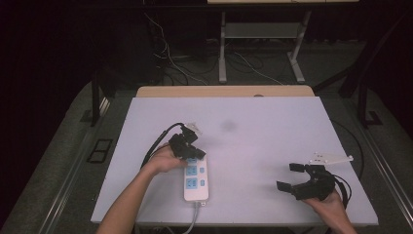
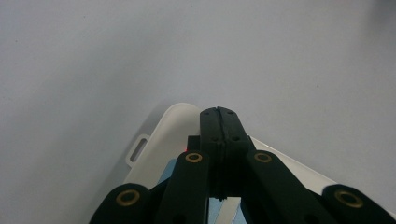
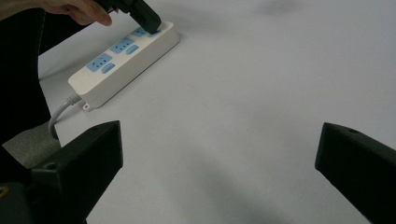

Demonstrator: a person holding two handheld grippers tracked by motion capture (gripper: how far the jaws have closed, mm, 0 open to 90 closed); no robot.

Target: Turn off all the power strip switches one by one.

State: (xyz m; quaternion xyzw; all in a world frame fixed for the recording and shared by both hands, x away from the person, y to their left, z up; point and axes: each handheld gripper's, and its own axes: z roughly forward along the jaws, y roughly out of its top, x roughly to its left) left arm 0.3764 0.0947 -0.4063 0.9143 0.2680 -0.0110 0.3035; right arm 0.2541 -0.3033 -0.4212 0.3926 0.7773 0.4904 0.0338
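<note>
A white power strip (image 1: 197, 178) is lying at seven o'clock on the white counter (image 1: 272, 146), cord trailing off the near edge. The left claw (image 1: 194, 152) — clenched, jaws pressed together — is bearing down on the strip's far end. The right claw (image 1: 290, 176) is hovering released at four o'clock — well apart.

Closed left gripper (image 2: 218, 114) over power strip (image 2: 159, 140)

White power strip (image 1: 197, 181) w/ blue sockets lies flat on the white table (image 1: 272, 146), near its front-left, long axis running front to back. Grey cord (image 1: 194, 219) exits the near end, over the table edge.
</note>
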